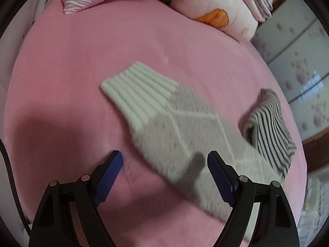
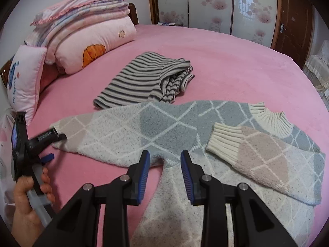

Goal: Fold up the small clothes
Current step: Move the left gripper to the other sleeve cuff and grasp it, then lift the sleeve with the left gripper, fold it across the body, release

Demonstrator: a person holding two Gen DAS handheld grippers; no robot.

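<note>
Beside sweater (image 2: 164, 127): striped top (image 2: 144, 82), touching; pillows (image 2: 86, 41) beyond.

the left wrist view sits low and close over the pink bed (image 1: 82, 65), looking forward between the spread fingers of the left claw (image 1: 164, 164) at a sleeve of the patterned sweater (image 1: 174, 123), blurred, so probably in motion. the right wrist view rides higher and farther back behind the right claw (image 2: 164, 156), facing across the bed toward the wardrobe doors (image 2: 209, 6). both views share the sweater, the striped garment (image 2: 144, 80) beyond the claws, and the folded bedding (image 2: 92, 37). the left claw itself shows at the right view's left edge.
</note>
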